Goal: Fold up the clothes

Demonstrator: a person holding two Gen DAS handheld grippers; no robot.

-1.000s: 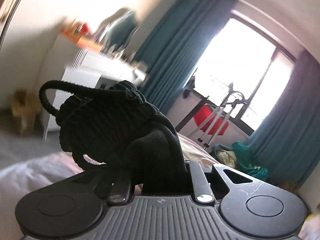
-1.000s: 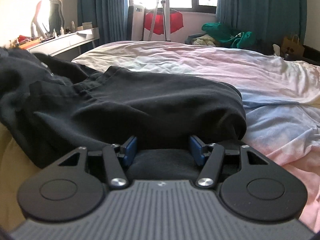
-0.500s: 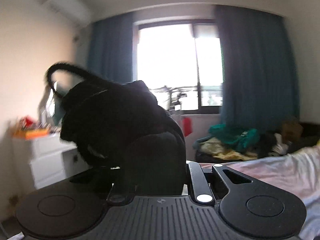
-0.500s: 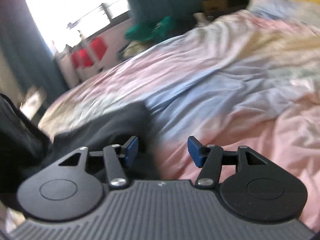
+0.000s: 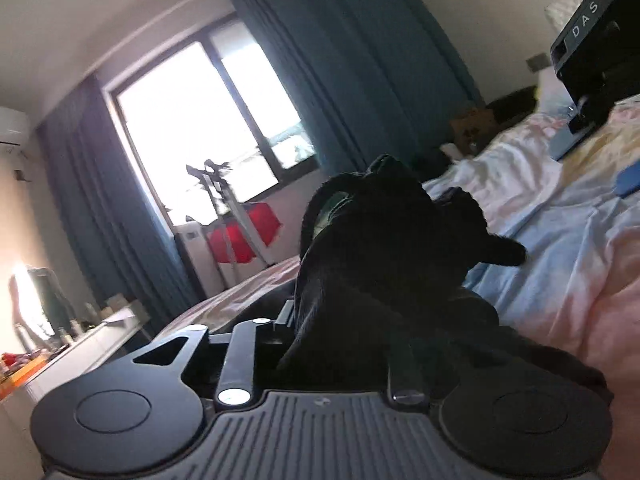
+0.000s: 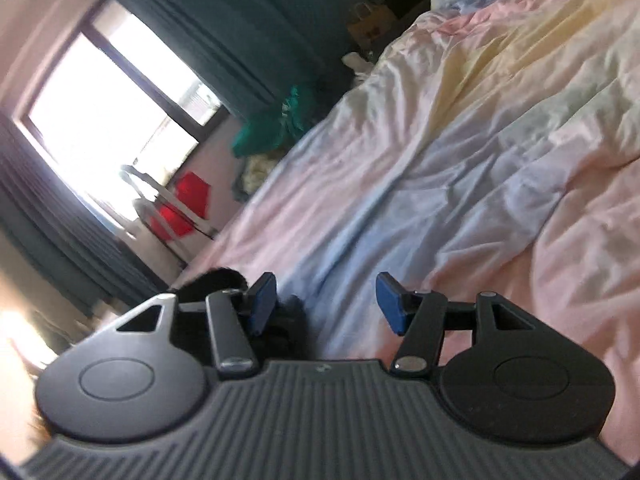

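Observation:
A black garment (image 5: 384,248) is bunched between the fingers of my left gripper (image 5: 344,320), which is shut on it and holds it up over the bed; its fingertips are hidden by the cloth. More black cloth lies under the gripper's right side (image 5: 520,344). My right gripper (image 6: 326,304) is open and empty, its blue pads (image 6: 262,300) apart just above the pastel bedsheet (image 6: 460,152). A bit of the black garment (image 6: 218,280) shows behind its left finger. The right gripper's body (image 5: 596,36) shows at the top right of the left wrist view.
The bed (image 5: 580,240) fills the right side. Beyond it are teal curtains (image 5: 360,72), a bright window (image 5: 192,128), a stand with red cloth (image 5: 244,232), a white dresser (image 5: 80,344) at left and a heap of green clothes (image 6: 272,132) on the floor.
My right gripper let go of the black garment, rose and tilted over bare sheet. My left gripper swung right, towards the bed, still carrying the bunched cloth.

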